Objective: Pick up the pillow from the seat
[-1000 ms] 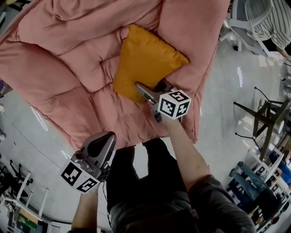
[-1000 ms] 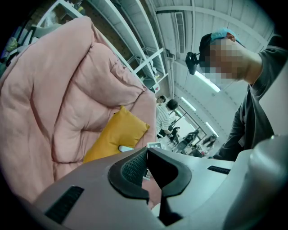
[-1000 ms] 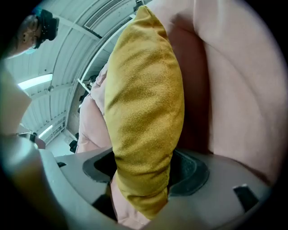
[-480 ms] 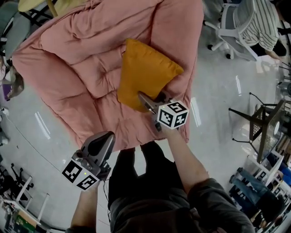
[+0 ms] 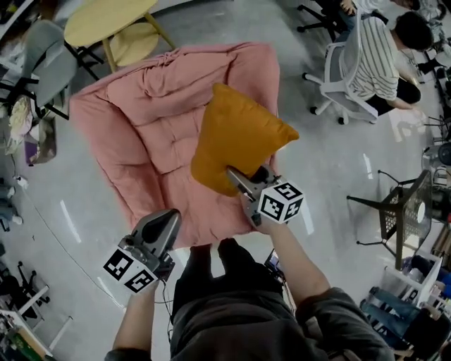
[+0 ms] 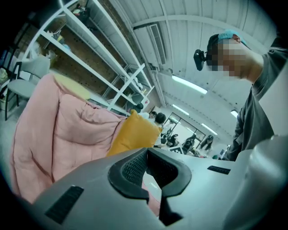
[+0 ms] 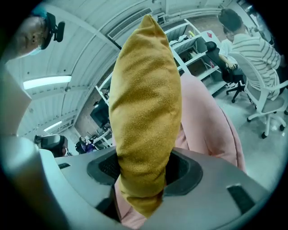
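The mustard-yellow pillow [image 5: 236,144] hangs over the pink padded seat [image 5: 155,134], and my right gripper [image 5: 246,176] is shut on its lower corner. In the right gripper view the pillow [image 7: 144,112] stands upright, squeezed between the two pads of that gripper [image 7: 141,173], with the pink seat [image 7: 202,121] behind it. My left gripper [image 5: 163,222] is held low at the seat's front edge, shut, with nothing in it. The left gripper view looks past that gripper [image 6: 146,155] at the pink seat [image 6: 58,130] and the pillow [image 6: 135,132].
A yellow round table [image 5: 106,21] and a grey chair [image 5: 49,63] stand behind the seat at the left. A person in a striped shirt sits on a white office chair [image 5: 352,70] at the back right. A black stand [image 5: 394,211] is at the right on the grey floor.
My right gripper has closed on the pillow's corner and raised it off the seat. The seat now looks smaller and farther below. My left gripper has hardly moved.
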A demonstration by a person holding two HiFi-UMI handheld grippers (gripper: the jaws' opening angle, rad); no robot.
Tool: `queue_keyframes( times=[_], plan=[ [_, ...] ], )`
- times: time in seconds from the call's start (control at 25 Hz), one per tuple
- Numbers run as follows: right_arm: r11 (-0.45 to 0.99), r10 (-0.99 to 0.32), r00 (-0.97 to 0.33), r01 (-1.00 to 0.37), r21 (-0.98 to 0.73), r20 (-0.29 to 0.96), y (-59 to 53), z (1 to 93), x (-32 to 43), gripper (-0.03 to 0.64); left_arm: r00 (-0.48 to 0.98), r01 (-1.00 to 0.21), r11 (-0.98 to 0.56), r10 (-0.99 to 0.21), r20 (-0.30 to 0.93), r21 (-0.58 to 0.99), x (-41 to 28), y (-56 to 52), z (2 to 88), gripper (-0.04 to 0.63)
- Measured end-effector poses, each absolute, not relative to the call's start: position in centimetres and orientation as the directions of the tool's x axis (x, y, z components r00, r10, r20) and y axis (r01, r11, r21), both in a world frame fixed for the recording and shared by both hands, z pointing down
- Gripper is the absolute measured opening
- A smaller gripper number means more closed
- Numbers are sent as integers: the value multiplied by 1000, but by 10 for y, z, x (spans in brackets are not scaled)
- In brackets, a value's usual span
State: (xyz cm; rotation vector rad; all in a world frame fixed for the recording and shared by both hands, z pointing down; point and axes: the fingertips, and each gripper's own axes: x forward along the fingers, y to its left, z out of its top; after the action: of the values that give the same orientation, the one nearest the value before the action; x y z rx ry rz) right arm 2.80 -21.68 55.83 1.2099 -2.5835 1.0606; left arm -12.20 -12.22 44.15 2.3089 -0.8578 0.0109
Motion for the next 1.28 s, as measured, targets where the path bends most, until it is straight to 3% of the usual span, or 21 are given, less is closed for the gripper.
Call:
queue_keyframes(
  times=[0.4,1.28],
  plan=[
    [572,-640,-749,-615,-543,175,-184,413,30,262,740,-631,-598,-654,154,494,-117,-91,357,11],
    [707,-618,-786,-560,-432,8,-125,287,42,262,699,-677,-642,-714,39,361,-117,-49,258,11]
  ],
)
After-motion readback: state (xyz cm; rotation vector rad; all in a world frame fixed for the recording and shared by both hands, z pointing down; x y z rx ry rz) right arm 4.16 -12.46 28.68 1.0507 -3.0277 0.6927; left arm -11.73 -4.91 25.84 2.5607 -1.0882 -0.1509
